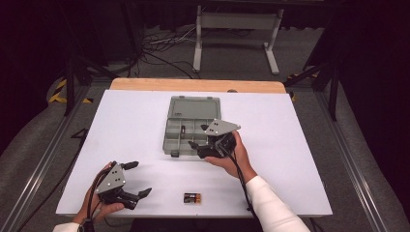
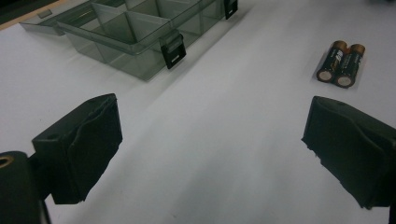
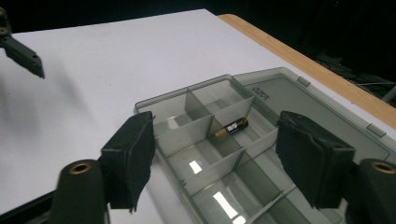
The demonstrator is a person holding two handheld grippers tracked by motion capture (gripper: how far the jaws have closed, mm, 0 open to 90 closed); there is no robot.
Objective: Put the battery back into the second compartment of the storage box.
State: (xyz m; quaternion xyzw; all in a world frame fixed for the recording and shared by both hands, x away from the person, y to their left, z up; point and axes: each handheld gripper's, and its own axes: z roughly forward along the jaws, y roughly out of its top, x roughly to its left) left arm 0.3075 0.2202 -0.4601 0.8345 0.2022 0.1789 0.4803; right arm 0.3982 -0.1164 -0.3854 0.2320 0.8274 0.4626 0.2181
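presently, right gripper [image 1: 205, 140] poised over the near edge of the organiser box [image 1: 180, 137], jaws spread wide and empty, compartments lying between and beyond them. one battery [image 3: 231, 127] already lying in a middle compartment, ahead of the jaws and roughly centred between them. left gripper [image 1: 138, 179] low over the bench [image 1: 290, 145], jaws likewise wide apart, holding nothing. pair of batteries [image 2: 341, 63] lying side by side and touching on the bench, ahead of the left jaws and off toward the right-hand one, well apart from the box.

risks, as judged:
- the two loose cells touching each other: a pinch on one likely to drag or roll the other, possibly toward the bench edge.
- round bodies between soft pads: an off-centre grip liable to squirt a cell out sideways.
- thin compartment dividers: a wide-open jaw lowered carelessly liable to strike a wall or shift the light box.
- open lid [image 3: 322, 112] lying flat beyond the right jaws: pressure on it liable to tip the box.
- front latches [image 2: 172, 49] hanging off the box front: a catch point for a passing jaw.

markings: embossed lettering on the lid, too small to read; gold-and-black printing on the cells, brand not legible.
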